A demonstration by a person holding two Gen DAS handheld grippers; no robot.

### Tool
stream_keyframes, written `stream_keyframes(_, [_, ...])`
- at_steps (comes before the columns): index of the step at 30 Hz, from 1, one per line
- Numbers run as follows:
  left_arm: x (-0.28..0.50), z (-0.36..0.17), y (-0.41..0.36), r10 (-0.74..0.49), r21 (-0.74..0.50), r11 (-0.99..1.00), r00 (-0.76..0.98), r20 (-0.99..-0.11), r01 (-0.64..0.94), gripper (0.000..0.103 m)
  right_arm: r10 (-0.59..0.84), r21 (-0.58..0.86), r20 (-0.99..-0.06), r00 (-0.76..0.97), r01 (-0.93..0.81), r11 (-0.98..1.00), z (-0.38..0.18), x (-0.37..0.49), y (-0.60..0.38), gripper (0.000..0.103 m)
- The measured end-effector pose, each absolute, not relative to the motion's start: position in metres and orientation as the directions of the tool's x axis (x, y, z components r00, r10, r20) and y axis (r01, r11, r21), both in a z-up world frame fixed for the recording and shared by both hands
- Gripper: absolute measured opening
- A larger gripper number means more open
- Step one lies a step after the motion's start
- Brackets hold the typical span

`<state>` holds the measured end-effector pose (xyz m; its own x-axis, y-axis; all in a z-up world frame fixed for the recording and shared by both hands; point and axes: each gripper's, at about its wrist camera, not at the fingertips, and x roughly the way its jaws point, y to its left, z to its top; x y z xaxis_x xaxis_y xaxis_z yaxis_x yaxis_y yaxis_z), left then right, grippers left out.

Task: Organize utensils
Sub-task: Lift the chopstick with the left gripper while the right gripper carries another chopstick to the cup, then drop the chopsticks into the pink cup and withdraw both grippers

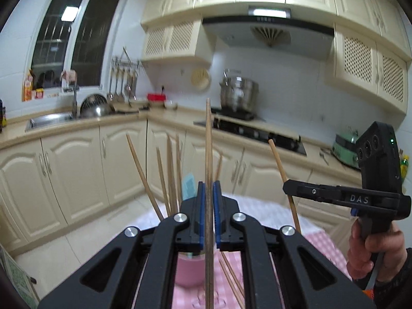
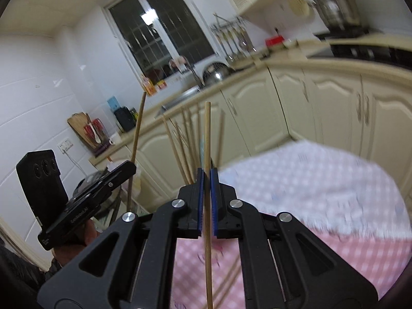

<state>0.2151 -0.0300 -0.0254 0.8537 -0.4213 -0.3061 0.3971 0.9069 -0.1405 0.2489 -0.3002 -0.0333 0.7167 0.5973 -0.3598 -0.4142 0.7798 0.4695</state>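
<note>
Looking through the left wrist cam first: the left gripper (image 1: 208, 206) has its blue pads nearly together, pinching a single chopstick (image 1: 208, 154) that runs straight up along the finger axis, tip well above the pads and the tail dropping down past the bottom of the frame. Right under it sits a pink cup (image 1: 189, 270) on the checked tablecloth (image 1: 322, 242), with a bunch of other chopsticks (image 1: 170, 180) fanning out of it just behind the fingers. A few more sticks (image 1: 231, 280) lie on the cloth beside the cup. Off to the right, the right gripper (image 1: 289, 188) shows side-on, clamped on its own stick (image 1: 280, 164), which leans a bit.

Right wrist cam, pretty blurry: same deal, pads almost closed on one upright chopstick (image 2: 207, 141) lined up with the fingers. The cup bunch (image 2: 182, 149) is ahead and slightly left, near the fingers, though I can't tell how near.

My guess is that the left one goes in first, since the cup is basically directly below it and the stick is already vertical, so it's just a straight drop. The right has to come across to the left first.
</note>
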Motion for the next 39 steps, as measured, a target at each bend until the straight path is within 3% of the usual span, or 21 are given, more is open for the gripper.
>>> stream_keyframes(18, [0.279,0.034,-0.023,-0.405,-0.223,0.897,0.912,-0.073,0.380,0.005,0.605,0.398,-0.159,0.780,-0.510,0.762,0.038,0.311,-0.255,0.005])
stream_keyframes(39, [0.319,-0.016,-0.034,-0.382,-0.246,0.907,0.914,-0.135,0.342,0.005,0.563,0.414,-0.185,0.805,-0.456,0.788,0.003,0.352,-0.233,0.006])
